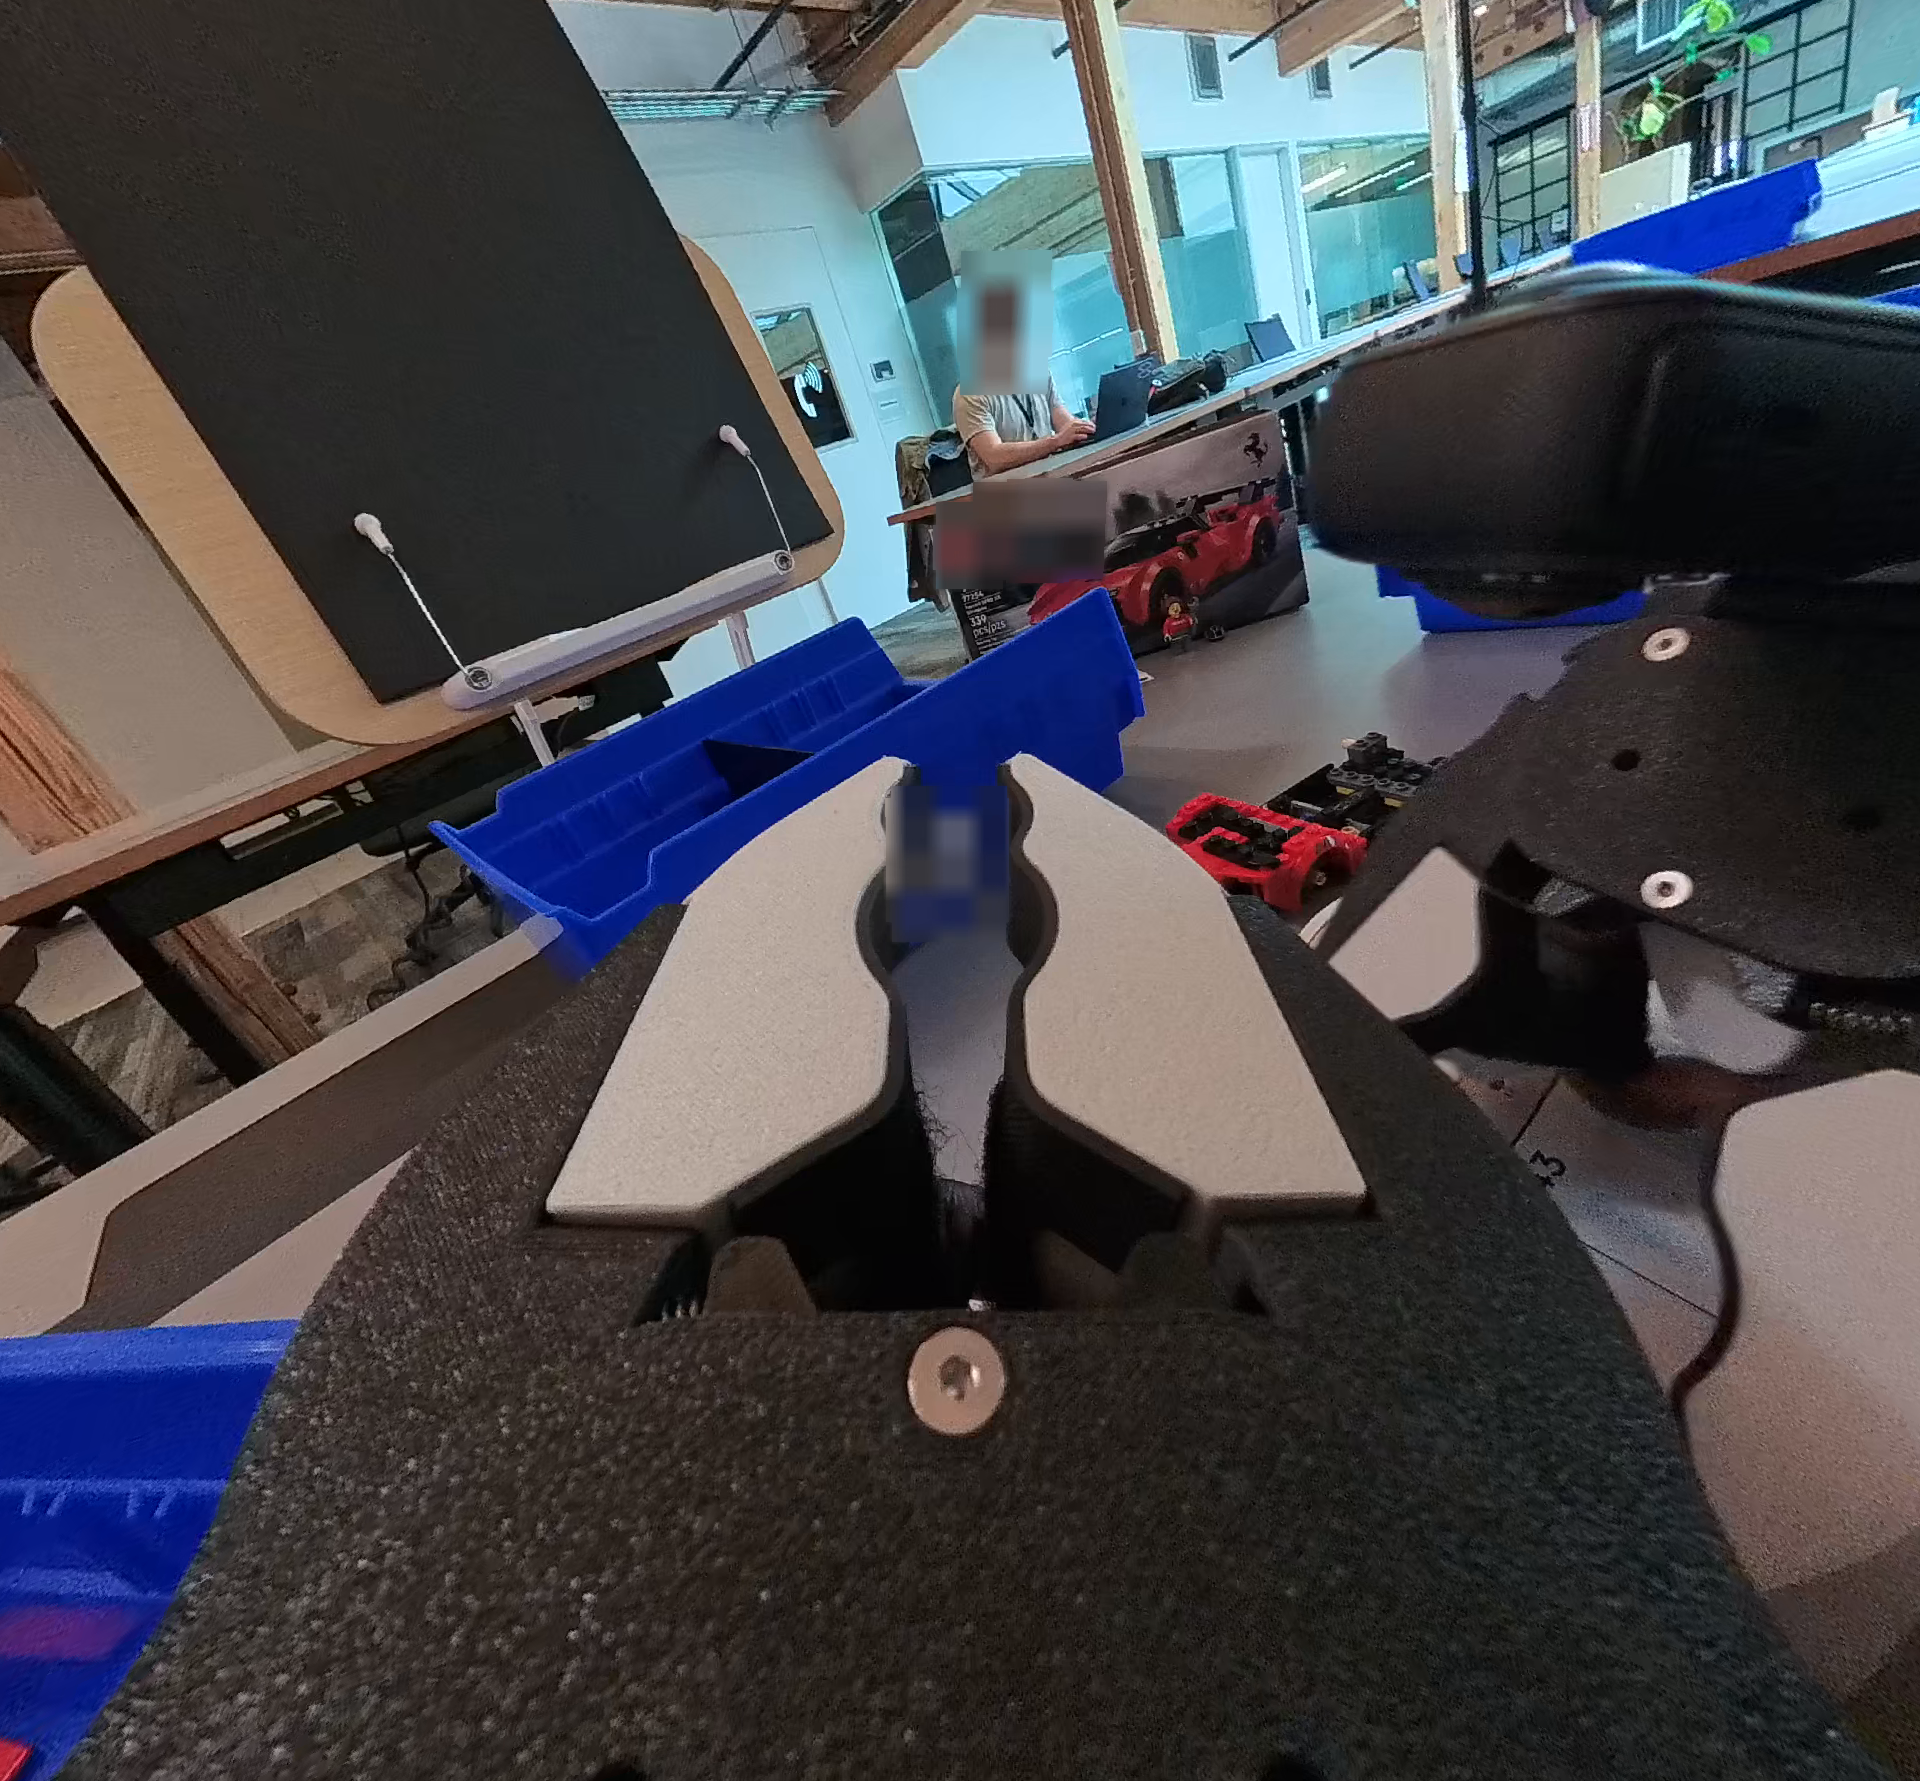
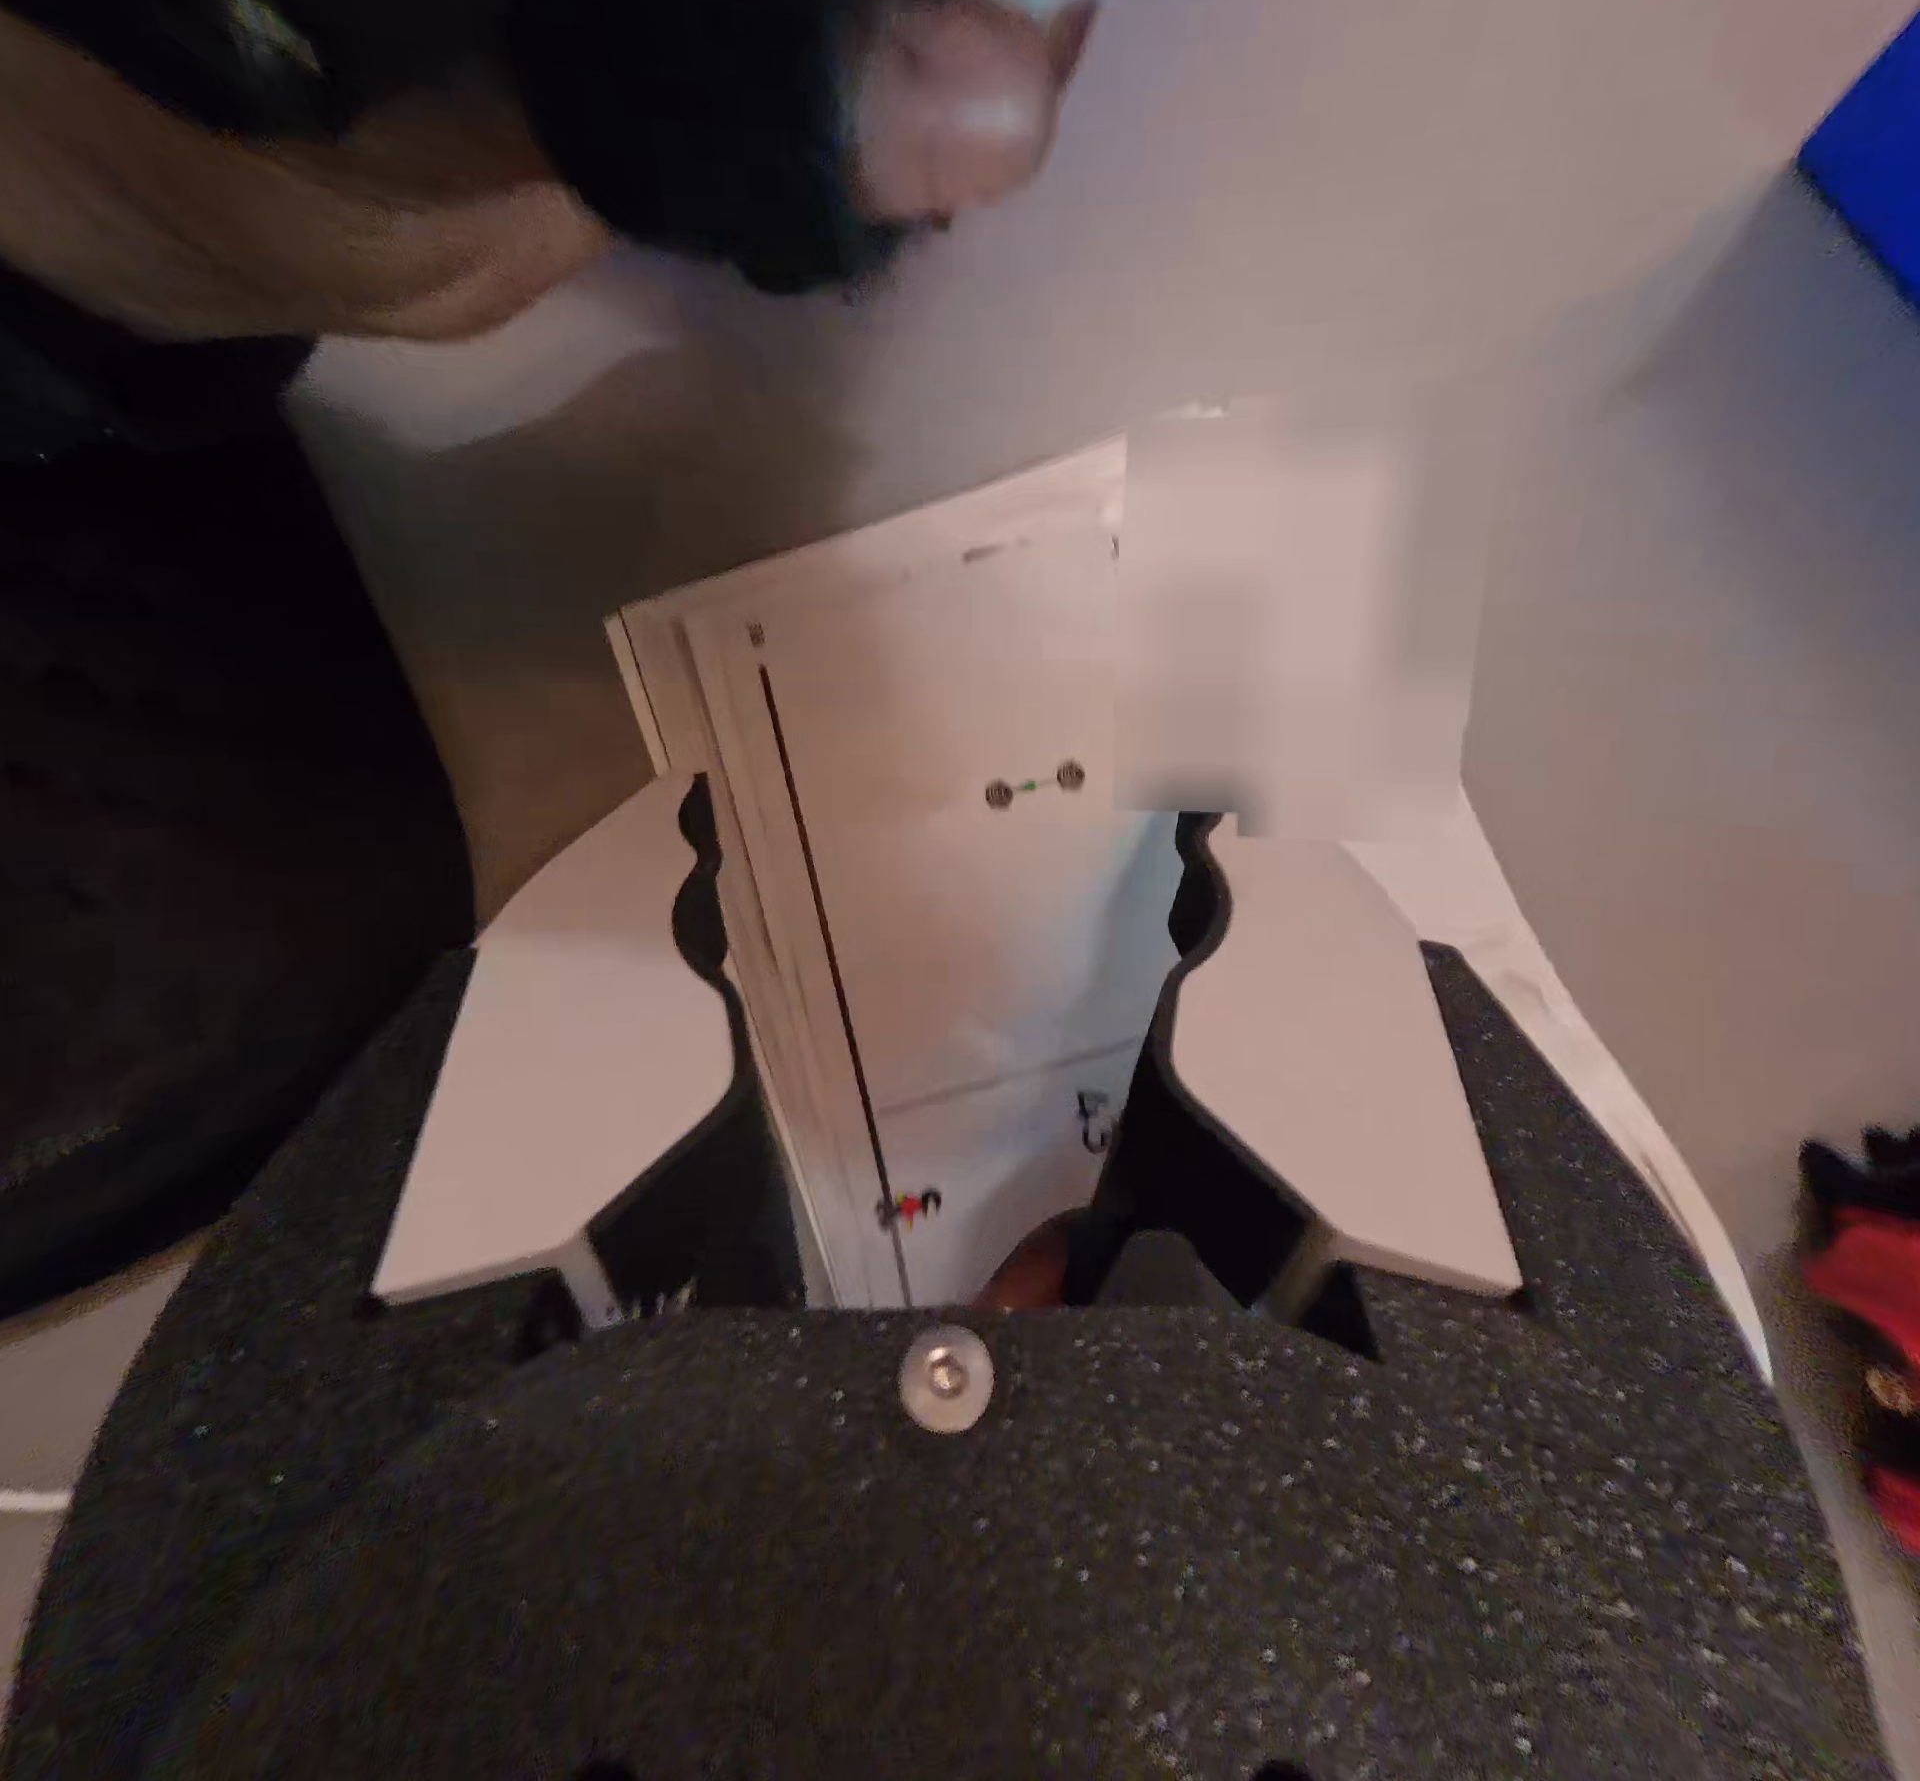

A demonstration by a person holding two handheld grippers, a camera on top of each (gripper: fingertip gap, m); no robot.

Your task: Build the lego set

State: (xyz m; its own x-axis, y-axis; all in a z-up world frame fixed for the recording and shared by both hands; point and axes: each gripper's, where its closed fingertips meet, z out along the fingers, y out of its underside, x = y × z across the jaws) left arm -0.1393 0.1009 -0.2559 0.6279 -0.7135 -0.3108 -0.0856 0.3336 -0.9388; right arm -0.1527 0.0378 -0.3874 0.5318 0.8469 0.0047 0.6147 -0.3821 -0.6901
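Note:
In the left wrist view my left gripper has its fingers close together, with only a narrow gap. Blue under a blurred patch fills that gap. A part-built red and black lego car lies on the grey table to its right. My right gripper is wide open and hovers over a white instruction booklet. The pages lie between its fingers, which do not press on them. Its black body shows close at the right of the left wrist view. The car also shows at the right edge of the right wrist view.
A long blue bin lies just ahead of the left gripper, and another blue bin is at the bottom left. The lego box stands behind, and a black board on a stand is at the left. A person sits far back. A forearm shows at the top left. Across from one pair of fingers to the other is roughly 15 centimetres.

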